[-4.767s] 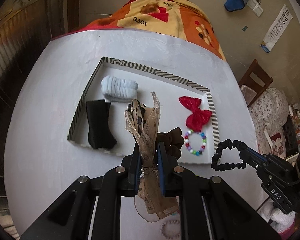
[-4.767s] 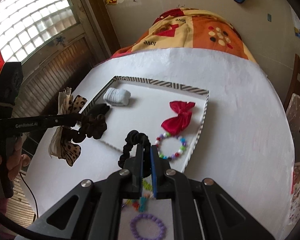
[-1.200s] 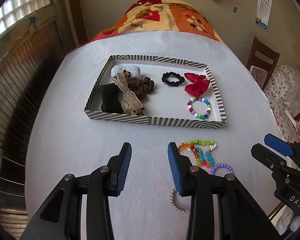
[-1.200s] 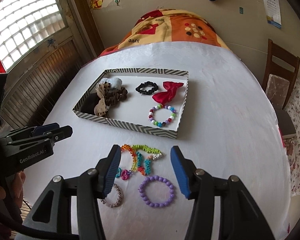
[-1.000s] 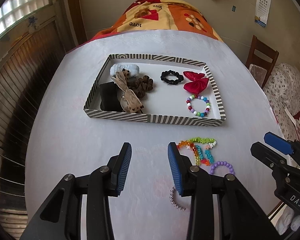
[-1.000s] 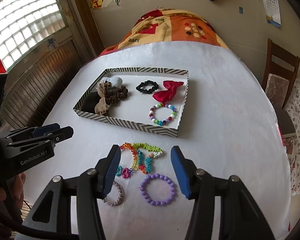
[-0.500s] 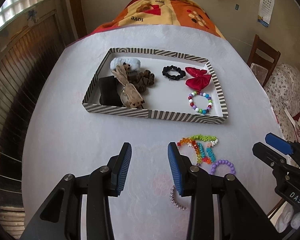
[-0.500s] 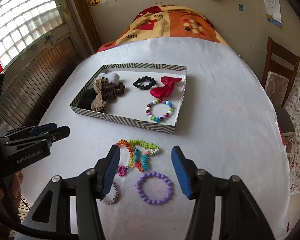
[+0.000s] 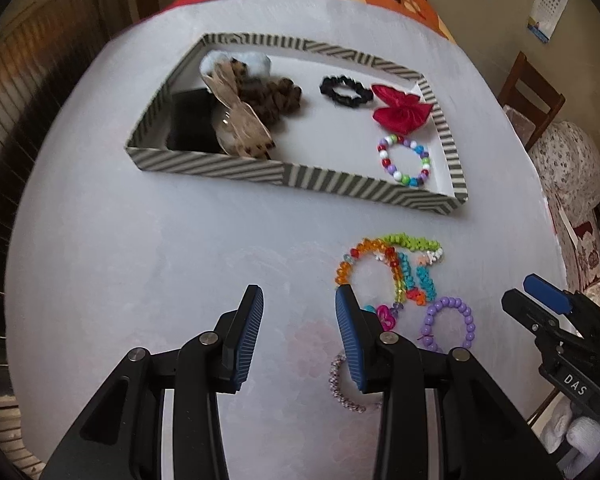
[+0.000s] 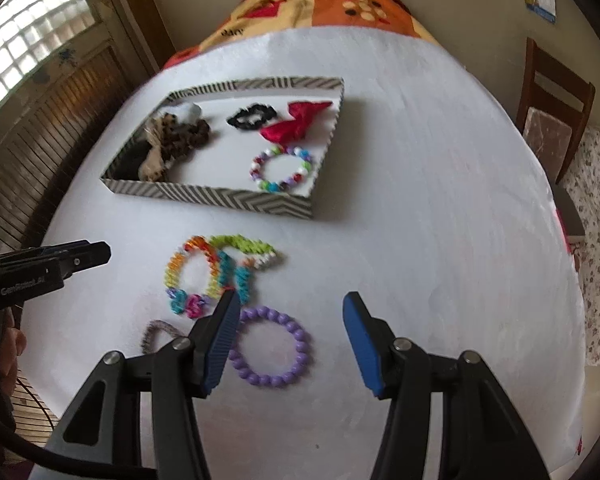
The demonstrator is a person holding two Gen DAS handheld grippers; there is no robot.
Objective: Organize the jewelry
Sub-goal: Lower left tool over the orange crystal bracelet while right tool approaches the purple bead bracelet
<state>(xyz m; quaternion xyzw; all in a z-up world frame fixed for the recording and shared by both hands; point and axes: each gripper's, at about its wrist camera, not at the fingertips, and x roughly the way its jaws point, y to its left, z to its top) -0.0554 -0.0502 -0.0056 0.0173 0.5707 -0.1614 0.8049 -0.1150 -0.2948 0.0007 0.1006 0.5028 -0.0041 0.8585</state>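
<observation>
A white-covered table (image 9: 140, 240) carries a striped tray (image 9: 300, 178) at its far side, well beyond both grippers. Inside the tray lie a leopard-print bow (image 9: 240, 120), a brown scrunchie (image 9: 278, 98), a red bow (image 9: 400, 110), a black scrunchie (image 9: 346, 90) and a multicoloured bead bracelet (image 9: 404, 160). On the bare cloth nearer the grippers sits a tangle of bright bead bracelets (image 10: 216, 268), with a purple bead bracelet (image 10: 272, 348) just beside it and a small glittery bracelet (image 9: 342, 384) close by. The right gripper (image 10: 288, 338) hangs over the purple bracelet, jaws spread wide and empty. The left gripper (image 9: 298, 336) is likewise spread and holds nothing, over bare cloth left of the tangle.
</observation>
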